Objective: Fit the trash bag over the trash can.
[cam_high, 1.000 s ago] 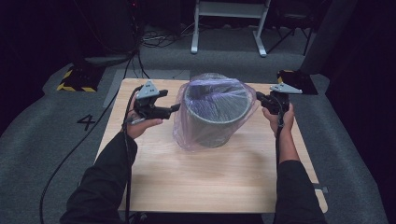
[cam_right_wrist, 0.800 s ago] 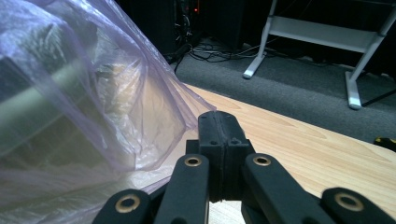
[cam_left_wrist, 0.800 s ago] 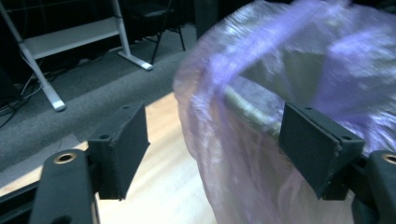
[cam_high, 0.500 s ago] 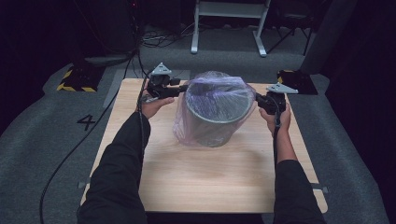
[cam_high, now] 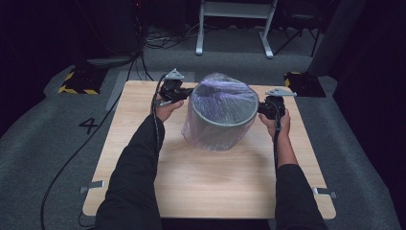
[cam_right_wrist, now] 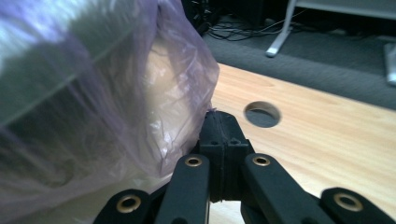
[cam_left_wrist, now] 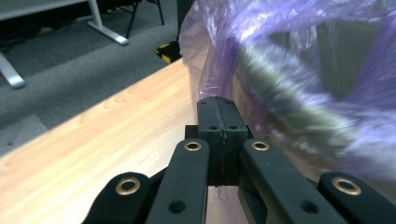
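Note:
A grey round bin (cam_high: 225, 122) stands at the middle of the wooden table (cam_high: 215, 191), wrapped in a thin clear purple bag (cam_high: 209, 139). My left gripper (cam_high: 184, 93) is at the bin's far left side, level with the rim. In the left gripper view its jaws (cam_left_wrist: 219, 105) are pressed shut, and the bag (cam_left_wrist: 280, 60) film drapes right at their tip. My right gripper (cam_high: 262, 109) is at the bin's right side. Its jaws (cam_right_wrist: 220, 119) are shut, with a corner of the bag (cam_right_wrist: 116, 93) pinched at the tip.
The table has a round cable hole (cam_right_wrist: 262, 114) beyond the right gripper. A white desk frame (cam_high: 234, 24) and cables stand on the grey carpet behind the table. Black boxes with yellow stripes (cam_high: 79, 81) sit on the floor at the left and right.
My left gripper has moved away from me and to the right, from the table's left side up to the bag at the bin's rim. The right gripper has stayed at the bin.

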`<state>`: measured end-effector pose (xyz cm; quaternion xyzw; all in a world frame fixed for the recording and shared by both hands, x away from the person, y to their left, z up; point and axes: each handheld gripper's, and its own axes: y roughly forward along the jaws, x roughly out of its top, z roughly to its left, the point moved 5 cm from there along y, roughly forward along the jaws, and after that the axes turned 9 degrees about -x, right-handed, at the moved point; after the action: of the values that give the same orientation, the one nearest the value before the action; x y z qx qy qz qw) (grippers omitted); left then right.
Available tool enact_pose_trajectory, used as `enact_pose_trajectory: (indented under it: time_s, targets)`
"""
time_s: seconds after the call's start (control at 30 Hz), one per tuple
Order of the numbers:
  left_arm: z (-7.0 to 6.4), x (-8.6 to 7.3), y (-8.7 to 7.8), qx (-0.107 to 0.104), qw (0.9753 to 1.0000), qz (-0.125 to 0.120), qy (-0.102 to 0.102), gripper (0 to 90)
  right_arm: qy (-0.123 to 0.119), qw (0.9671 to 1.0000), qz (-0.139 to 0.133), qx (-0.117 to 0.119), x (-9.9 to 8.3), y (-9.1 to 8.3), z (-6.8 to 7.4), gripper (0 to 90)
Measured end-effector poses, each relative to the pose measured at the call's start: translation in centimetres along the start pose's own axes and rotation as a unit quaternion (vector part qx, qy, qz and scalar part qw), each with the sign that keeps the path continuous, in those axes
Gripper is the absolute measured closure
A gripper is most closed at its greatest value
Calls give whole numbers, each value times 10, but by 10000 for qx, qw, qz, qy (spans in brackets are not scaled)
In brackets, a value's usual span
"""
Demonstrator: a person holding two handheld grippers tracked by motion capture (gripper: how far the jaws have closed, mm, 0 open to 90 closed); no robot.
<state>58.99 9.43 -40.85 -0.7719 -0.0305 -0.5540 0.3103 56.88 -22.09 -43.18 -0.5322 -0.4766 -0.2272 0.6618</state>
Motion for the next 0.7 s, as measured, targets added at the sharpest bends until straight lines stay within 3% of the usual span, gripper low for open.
enact_pose_trajectory:
  time_s: [0.07, 0.23, 0.3, 0.5, 0.63, 0.7]
  targets:
    - [1, -4, 3, -29, 10000, 67, -52, 900, 41, 9999, 35, 121, -4, 2, 3, 900]
    - [5, -14, 8, -106, 9995, -39, -309, 900, 262, 9991, 117, 302, -13, 6, 2, 900]
    - [8, -16, 9, -27, 9993, -33, -374, 900, 335, 9986, 129, 376, -15, 7, 2, 900]
    - [10, -15, 18, 228, 9989, 134, -398, 900, 295, 9986, 314, 302, -16, 12, 3, 900]
    - [11, -20, 25, 277, 9980, 324, -460, 900, 324, 9969, 655, 294, -24, 21, 6, 900]
    - [13, -26, 25, 272, 9978, 314, -516, 900, 287, 9968, 682, 290, -27, 22, 6, 900]
